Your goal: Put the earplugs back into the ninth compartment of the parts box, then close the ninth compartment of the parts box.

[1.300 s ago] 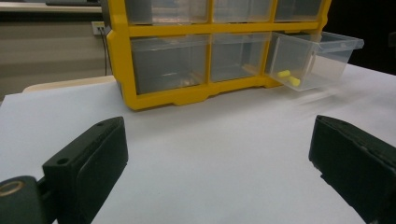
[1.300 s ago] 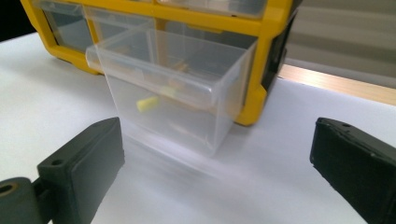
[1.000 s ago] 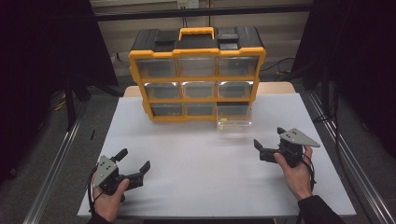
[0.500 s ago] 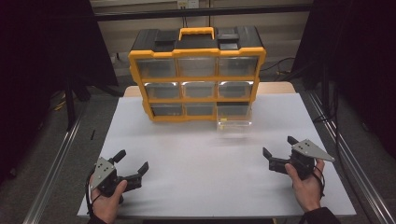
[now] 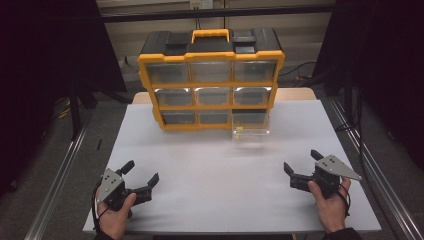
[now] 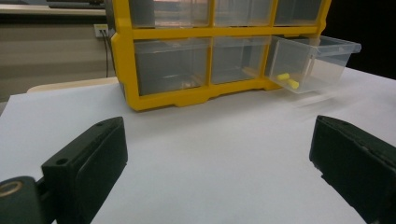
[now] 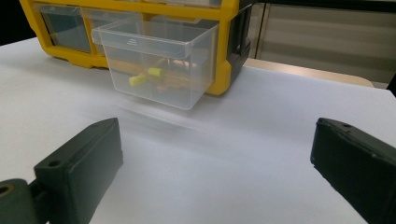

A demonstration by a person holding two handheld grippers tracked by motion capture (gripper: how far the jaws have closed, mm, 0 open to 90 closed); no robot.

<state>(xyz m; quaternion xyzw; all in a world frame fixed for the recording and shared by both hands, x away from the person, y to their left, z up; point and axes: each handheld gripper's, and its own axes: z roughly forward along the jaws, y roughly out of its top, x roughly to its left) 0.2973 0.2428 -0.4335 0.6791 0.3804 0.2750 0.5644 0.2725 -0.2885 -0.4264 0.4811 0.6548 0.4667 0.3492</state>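
A yellow and black drawer organiser [image 5: 210,80] stands at the back of the white table [image 5: 220,175]. Its bottom right clear drawer [image 5: 251,131] is pulled out; small yellow pieces [image 7: 145,76] lie inside it, also visible as yellow pieces [image 6: 288,80] in the left gripper view. My left gripper [image 5: 141,176] rests open near the front left edge, nothing between its jaws. My right gripper [image 5: 302,168] sits open at the front right, also with nothing in it. Both point toward the organiser [image 6: 196,60], well short of it.
Metal rails [image 5: 55,175] run along both sides of the table. A wooden board edge [image 5: 295,94] shows behind the white surface. The other drawers [image 5: 212,96] of the organiser are pushed in. Dark curtains flank the scene.
My right gripper has drawn back from the middle right toward the front right corner. The left gripper has stayed about where it was.
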